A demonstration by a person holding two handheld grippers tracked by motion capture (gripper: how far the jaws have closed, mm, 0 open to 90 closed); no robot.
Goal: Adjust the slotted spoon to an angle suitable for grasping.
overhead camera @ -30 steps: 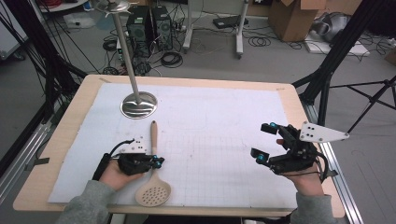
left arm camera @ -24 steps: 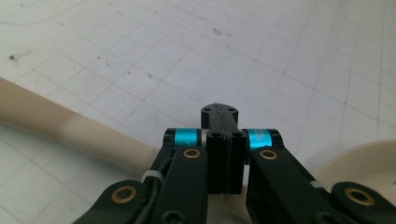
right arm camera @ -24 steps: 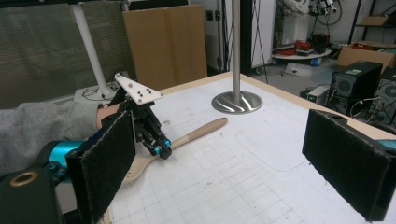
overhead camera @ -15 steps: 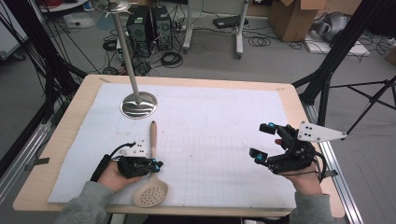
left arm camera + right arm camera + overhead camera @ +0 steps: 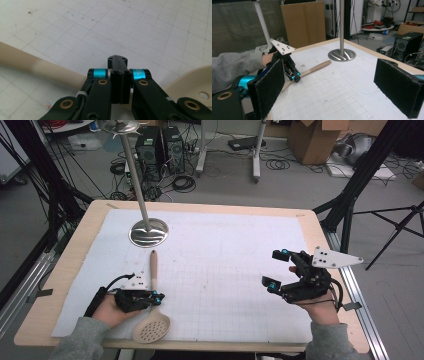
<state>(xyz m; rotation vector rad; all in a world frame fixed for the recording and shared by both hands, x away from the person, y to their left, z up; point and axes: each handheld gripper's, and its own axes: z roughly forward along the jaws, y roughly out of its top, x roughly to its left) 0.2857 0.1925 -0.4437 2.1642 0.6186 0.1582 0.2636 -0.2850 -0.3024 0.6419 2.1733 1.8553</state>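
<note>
The slotted spatula (image 5: 151, 312) lies flat on the white grid mat (image 5: 220, 270) near your edge of the table, its perforated beige head hanging toward the table's front rim and its wooden handle pointing away from you toward the round steel base of the stand (image 5: 148, 231). That lie puts the neck, where handle meets head, right under your left hand, which looks like the natural spot to take it without tipping it.

Your left gripper (image 5: 156, 297) is down at that neck. In the left gripper view the two jaws stand pressed flat together, with the handle passing behind them on one side and the head on the other, so they are closed and empty rather than clamped on the spatula; I judge you would need to open them before taking it. Your left forearm comes in low, the gripper lying nearly level on the mat.

Your right gripper (image 5: 278, 268) waits well apart on the mat's right side, jaws spread wide with nothing between them, tilted up and turned toward the left hand.
</note>
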